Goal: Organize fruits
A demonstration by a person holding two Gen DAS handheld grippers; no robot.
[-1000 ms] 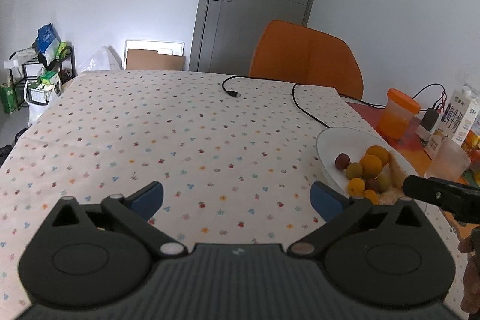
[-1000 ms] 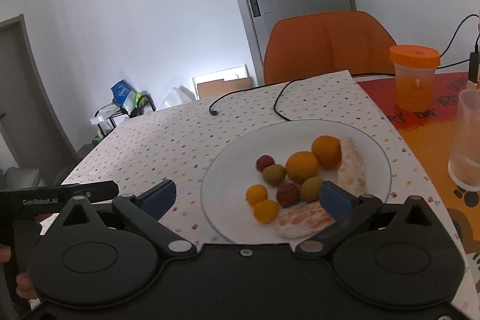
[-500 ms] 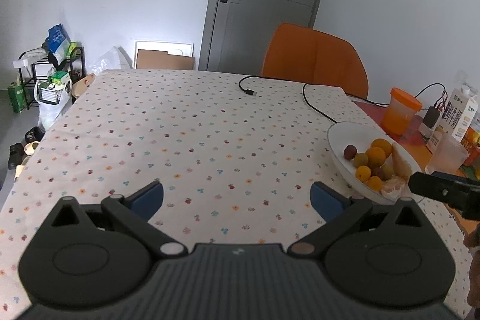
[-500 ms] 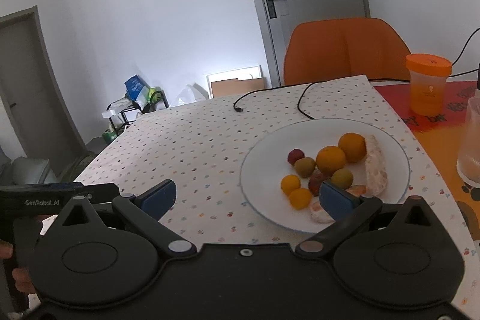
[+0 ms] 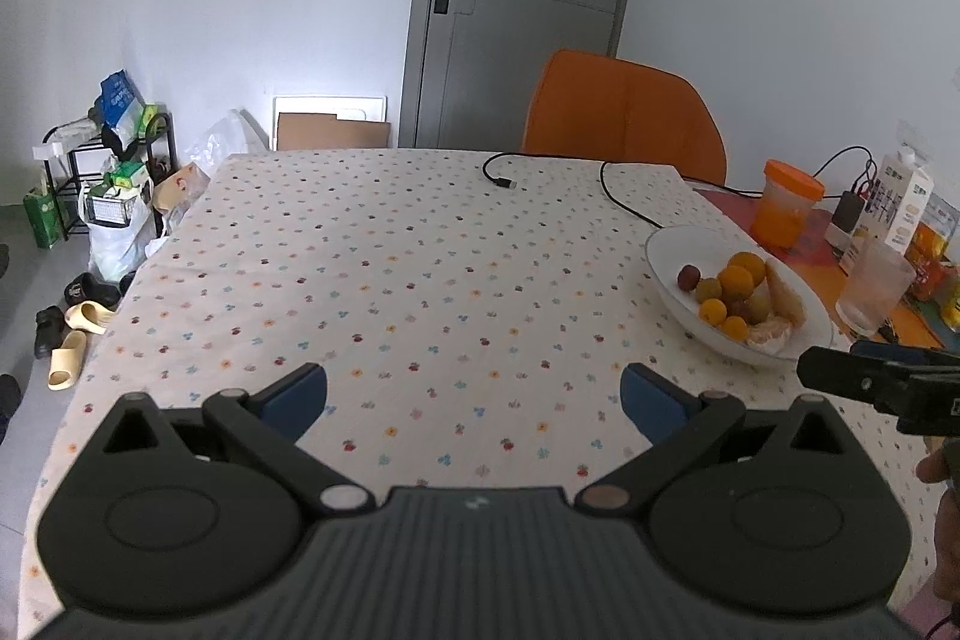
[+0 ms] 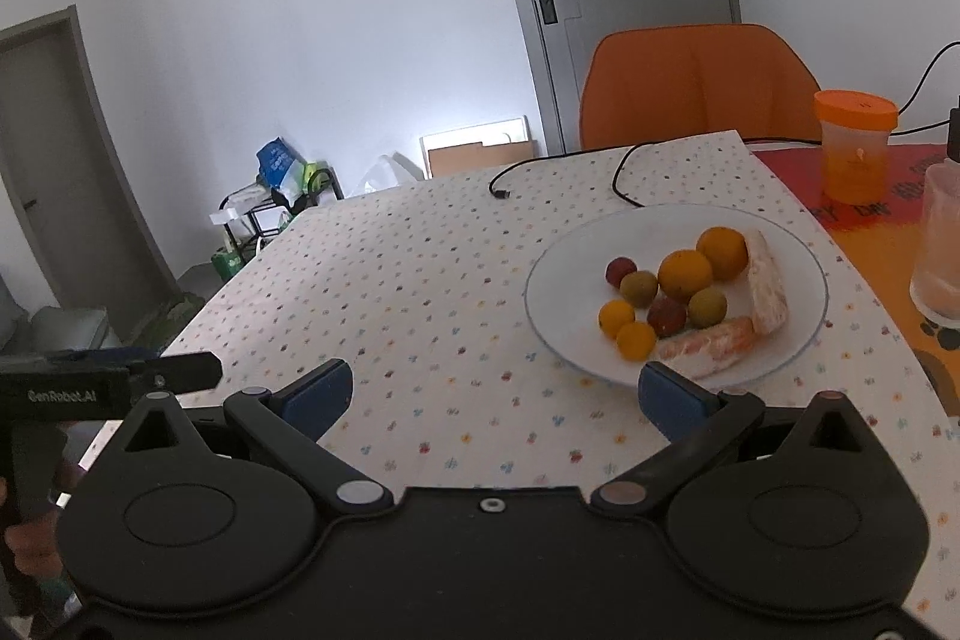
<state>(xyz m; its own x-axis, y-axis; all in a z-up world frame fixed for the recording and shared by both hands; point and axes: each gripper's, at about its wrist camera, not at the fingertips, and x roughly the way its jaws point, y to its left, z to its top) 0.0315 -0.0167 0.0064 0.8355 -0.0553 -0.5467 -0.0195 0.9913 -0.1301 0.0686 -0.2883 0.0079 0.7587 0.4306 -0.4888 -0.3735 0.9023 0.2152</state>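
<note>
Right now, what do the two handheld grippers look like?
Both look alike. The left gripper and right gripper each have a matte black body with two round hubs, black linkage arms with silver pivot pins, and blue finger pads. The left body, seen from the right wrist, carries grey "GenRobot.AI" lettering. No cables or sleeves show.

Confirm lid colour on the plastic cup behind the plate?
Orange lid, matching the cup; clearest in the right wrist view.

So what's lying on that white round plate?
On the white round plate: small orange, red and greenish round fruits bunched together, plus two peeled citrus segments. Anything beneath the pile is covered.
</note>
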